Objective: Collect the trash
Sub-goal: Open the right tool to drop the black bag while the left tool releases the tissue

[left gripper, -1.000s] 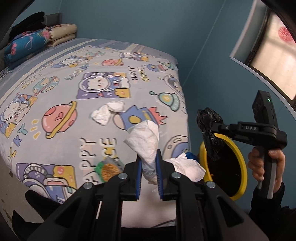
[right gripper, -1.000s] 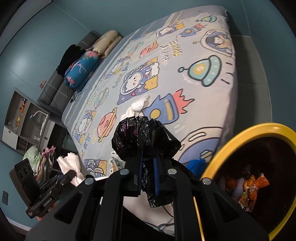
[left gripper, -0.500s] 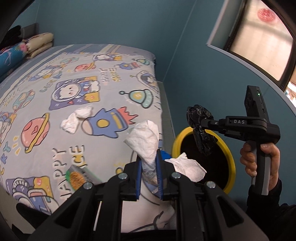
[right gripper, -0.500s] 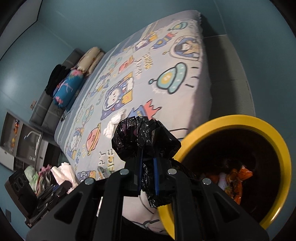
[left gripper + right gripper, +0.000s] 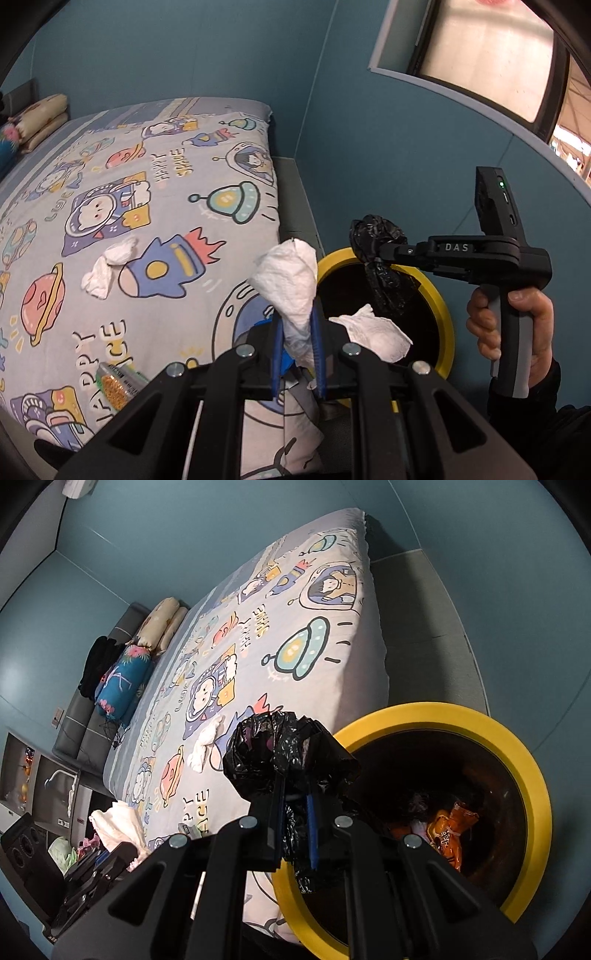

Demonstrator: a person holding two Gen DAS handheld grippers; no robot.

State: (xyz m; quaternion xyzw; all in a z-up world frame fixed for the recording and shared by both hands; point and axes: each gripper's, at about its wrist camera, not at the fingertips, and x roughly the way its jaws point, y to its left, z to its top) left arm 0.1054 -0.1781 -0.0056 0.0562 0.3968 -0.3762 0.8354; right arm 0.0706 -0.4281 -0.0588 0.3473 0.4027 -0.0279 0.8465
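Observation:
My left gripper (image 5: 297,354) is shut on a crumpled white tissue (image 5: 291,284) and holds it above the bed's corner, left of the yellow-rimmed bin (image 5: 441,317). My right gripper (image 5: 295,830) is shut on a crumpled black plastic bag (image 5: 288,753) and holds it over the left rim of the bin (image 5: 532,775); it also shows in the left wrist view (image 5: 380,251). Orange wrappers (image 5: 450,827) lie inside the bin. Another white tissue (image 5: 107,266) lies on the bed, and a green snack packet (image 5: 116,387) lies near the bed's near edge.
The bed has a cartoon space sheet (image 5: 147,206), with pillows (image 5: 162,627) at its head. Teal walls stand close behind the bin, and a grey ledge (image 5: 424,635) runs along the bed's foot. A shelf unit (image 5: 44,786) stands beside the bed.
Both grippers have moved right toward the bin with their loads. The black bag now hangs over the bin's rim, and more of the bin's inside shows.

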